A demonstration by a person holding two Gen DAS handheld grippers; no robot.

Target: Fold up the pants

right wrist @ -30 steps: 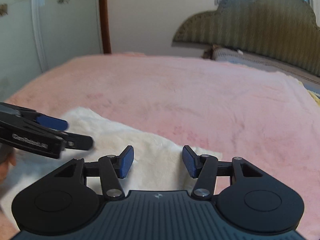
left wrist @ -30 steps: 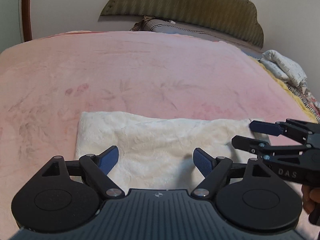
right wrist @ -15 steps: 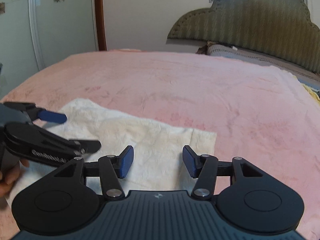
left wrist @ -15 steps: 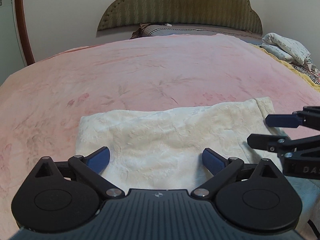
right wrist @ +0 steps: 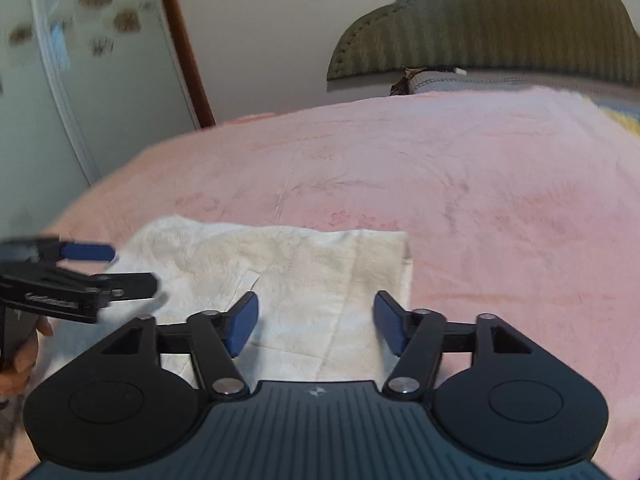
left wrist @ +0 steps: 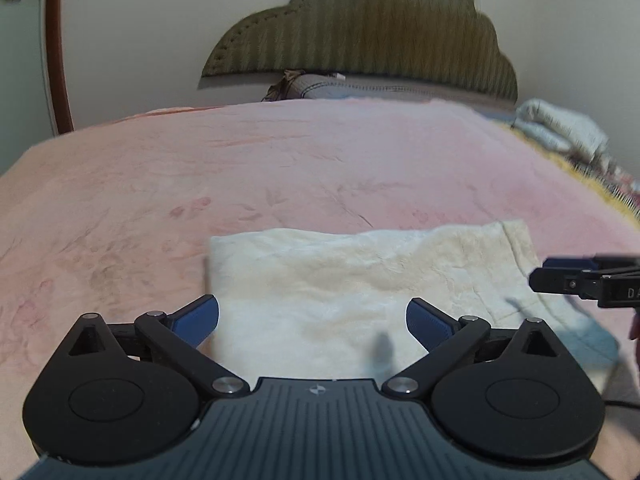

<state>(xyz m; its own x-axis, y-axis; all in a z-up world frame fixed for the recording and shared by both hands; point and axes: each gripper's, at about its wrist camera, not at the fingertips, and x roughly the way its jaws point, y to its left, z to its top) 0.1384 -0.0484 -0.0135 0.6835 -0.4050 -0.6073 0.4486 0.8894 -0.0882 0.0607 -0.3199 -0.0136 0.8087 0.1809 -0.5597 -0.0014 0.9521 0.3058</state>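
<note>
The cream fleece pants [left wrist: 360,280] lie folded into a flat rectangle on the pink blanket [left wrist: 280,168]. They also show in the right wrist view [right wrist: 288,272]. My left gripper [left wrist: 312,322] is open and empty above the pants' near left part. My right gripper [right wrist: 316,320] is open and empty above the pants' near right part. Each gripper shows in the other's view: the right gripper [left wrist: 560,276] at the right edge, the left gripper [right wrist: 116,268] at the left edge. Neither holds cloth.
A green padded headboard [left wrist: 360,40] stands at the far end of the bed, with a grey pillow [left wrist: 360,90] below it. Folded bedding [left wrist: 560,128] lies at the far right. A white wardrobe [right wrist: 80,80] stands left of the bed.
Both grippers have drawn back and apart from each other. The left view has swung left, the right view right and tilted. The pants lie as before.
</note>
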